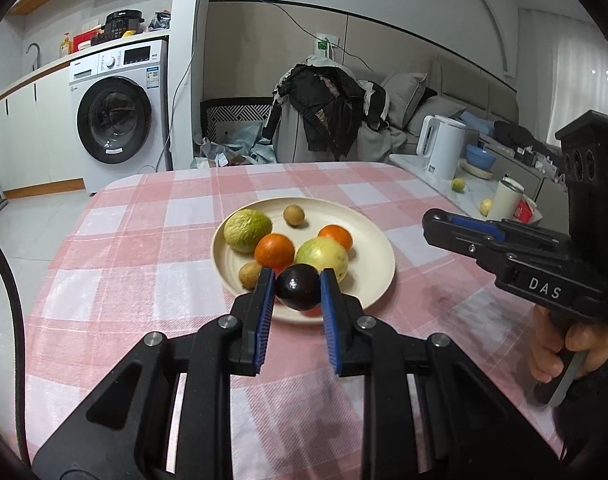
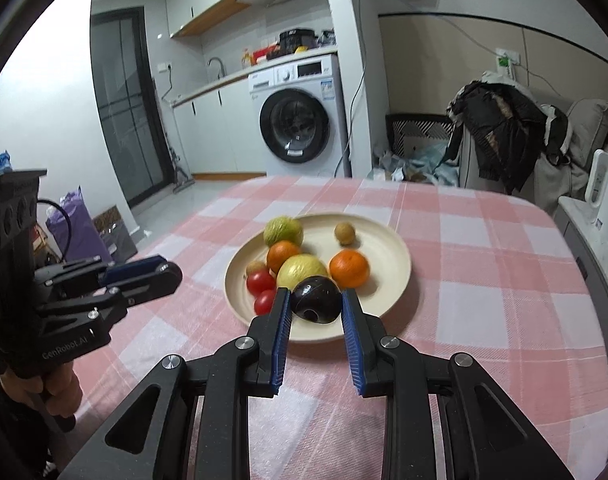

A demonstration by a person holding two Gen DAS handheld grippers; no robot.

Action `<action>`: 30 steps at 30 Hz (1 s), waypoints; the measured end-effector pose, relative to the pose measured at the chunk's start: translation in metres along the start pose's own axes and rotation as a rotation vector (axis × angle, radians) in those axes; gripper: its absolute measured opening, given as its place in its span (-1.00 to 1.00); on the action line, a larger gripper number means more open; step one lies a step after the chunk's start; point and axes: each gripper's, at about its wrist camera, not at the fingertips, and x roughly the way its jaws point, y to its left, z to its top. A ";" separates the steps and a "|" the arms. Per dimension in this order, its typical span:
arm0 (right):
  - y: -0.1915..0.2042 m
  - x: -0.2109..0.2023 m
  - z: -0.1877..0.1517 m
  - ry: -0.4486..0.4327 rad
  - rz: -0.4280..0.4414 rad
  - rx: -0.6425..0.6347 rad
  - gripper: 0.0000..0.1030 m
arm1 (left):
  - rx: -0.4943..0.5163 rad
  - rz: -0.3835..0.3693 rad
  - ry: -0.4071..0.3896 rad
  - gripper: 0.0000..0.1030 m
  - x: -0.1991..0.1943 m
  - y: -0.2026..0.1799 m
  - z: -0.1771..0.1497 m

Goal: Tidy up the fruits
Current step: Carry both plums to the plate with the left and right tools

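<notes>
A cream plate (image 1: 360, 220) (image 2: 388, 248) sits on the pink checked tablecloth. It holds two green guavas (image 1: 247, 230), two oranges (image 1: 274, 251), small brown fruits (image 1: 293, 215) and red tomatoes (image 2: 260, 282). My left gripper (image 1: 297, 274) hangs over the plate's near rim, shut on a dark purple fruit (image 1: 297, 289). My right gripper (image 2: 315, 294) is shut on a second dark round fruit (image 2: 316, 305), which has a small hole facing the camera. Each gripper also shows from the side in the other view, the right gripper (image 1: 434, 220) and the left gripper (image 2: 169, 273). Neither side view shows the held fruit.
A side counter at the right carries a white kettle (image 1: 444, 148), a blue bowl (image 1: 480, 158), a white cup and loose fruits. A chair draped with dark clothes (image 1: 328, 112) stands behind the table. A washing machine (image 1: 115, 120) is at the back left.
</notes>
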 end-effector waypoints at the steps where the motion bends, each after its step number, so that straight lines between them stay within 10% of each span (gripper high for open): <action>1: -0.003 -0.002 0.001 -0.015 -0.002 0.007 -0.49 | -0.004 -0.006 -0.002 -0.61 0.003 -0.002 0.001; 30: -0.037 0.027 0.018 -0.034 -0.009 0.082 -0.49 | 0.028 -0.022 0.003 -0.61 0.072 -0.024 0.015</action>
